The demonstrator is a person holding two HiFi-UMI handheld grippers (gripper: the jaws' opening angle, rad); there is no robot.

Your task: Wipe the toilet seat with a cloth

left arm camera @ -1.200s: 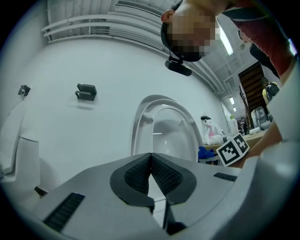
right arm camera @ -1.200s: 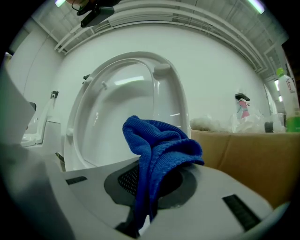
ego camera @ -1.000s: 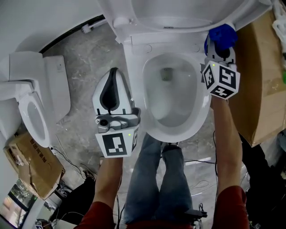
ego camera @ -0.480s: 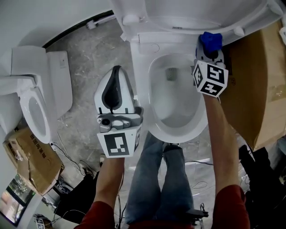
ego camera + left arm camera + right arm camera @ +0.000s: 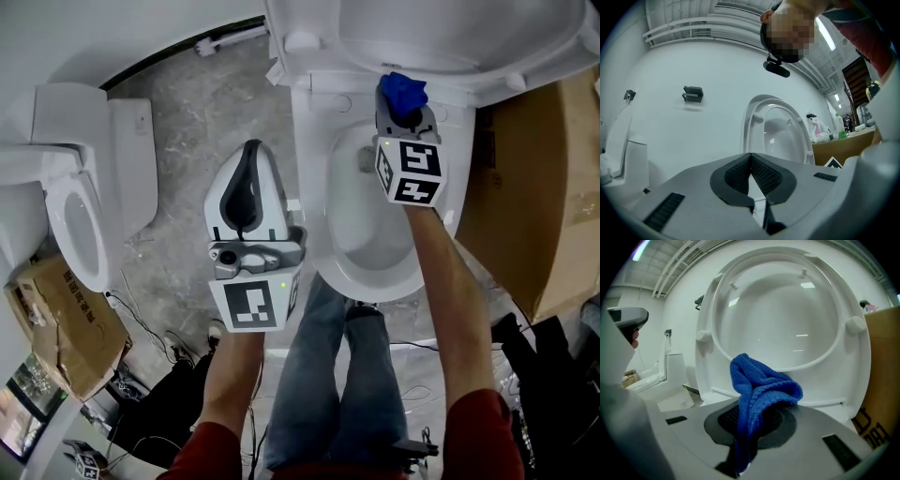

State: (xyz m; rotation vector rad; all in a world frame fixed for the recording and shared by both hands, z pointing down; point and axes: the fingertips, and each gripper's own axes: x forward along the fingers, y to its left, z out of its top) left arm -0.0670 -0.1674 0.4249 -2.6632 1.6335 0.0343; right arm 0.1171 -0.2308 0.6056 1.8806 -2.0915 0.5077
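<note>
White porcelain marks the far left of the head view: a second toilet (image 5: 70, 234) with its seat down, and a torn cardboard box (image 5: 66, 328) on the floor just below it. Grey marbled floor (image 5: 187, 122) lies between that toilet and the one being cleaned.

Over this floor, just left of the bowl (image 5: 323, 248), hangs the left gripper (image 5: 250, 150). Its own view shows the ribbed dark pads pressed together at the tips, nothing between them, with the raised toilet seat (image 5: 757, 117) upright against the wall beyond.

The person's legs (image 5: 319, 375) in jeans stand at the front of the bowl.

Further right, the right gripper (image 5: 401, 111) reaches over the back of the bowl, near the hinge. Its jaws are clamped on a blue cloth (image 5: 403, 89), which bunches up above the pads. In the right gripper view the knitted cloth (image 5: 757, 390) fills the gap between the jaws and stands in front of the lower edge of the lifted seat ring; whether it touches the porcelain cannot be told.

A large carton (image 5: 525, 187) sits at the bowl's right side.
</note>
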